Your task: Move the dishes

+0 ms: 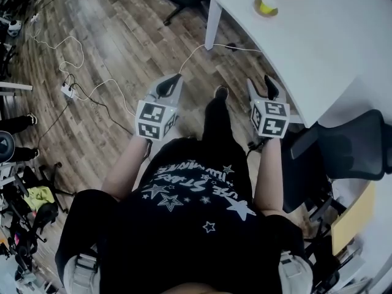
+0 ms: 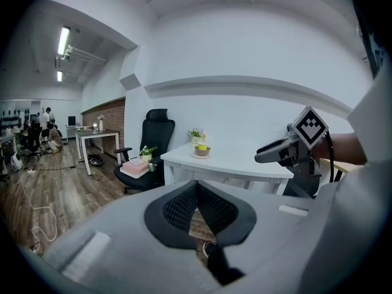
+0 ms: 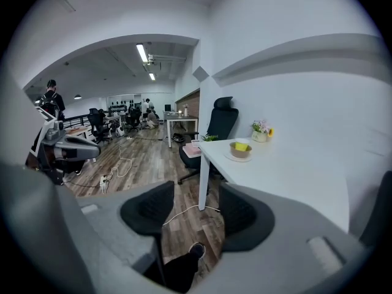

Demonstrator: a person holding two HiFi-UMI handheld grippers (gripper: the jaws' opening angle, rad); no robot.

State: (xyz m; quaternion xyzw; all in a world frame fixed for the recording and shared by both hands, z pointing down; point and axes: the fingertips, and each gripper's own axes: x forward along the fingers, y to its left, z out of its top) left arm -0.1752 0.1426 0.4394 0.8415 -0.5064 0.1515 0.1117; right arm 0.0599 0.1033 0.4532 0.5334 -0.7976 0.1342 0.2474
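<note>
A brown bowl [image 1: 267,5] with something yellow in it sits on a small plate [image 1: 258,9] at the far end of the white table [image 1: 318,48]. It shows again as the bowl [image 2: 202,150] in the left gripper view and as the bowl [image 3: 240,149] in the right gripper view. Both grippers hang in the air in front of the person, short of the table. My left gripper [image 1: 174,79] [image 2: 196,192] is shut, pads together, with nothing between them. To its right, my right gripper [image 1: 269,82] [image 3: 196,210] is open and empty.
A black office chair [image 1: 352,146] stands at the table's near right. Another chair [image 3: 220,124] with pink books [image 2: 135,167] on its seat is behind the table's far end. A small flower pot [image 3: 261,130] stands past the bowl. White cables [image 1: 73,72] lie on the wood floor.
</note>
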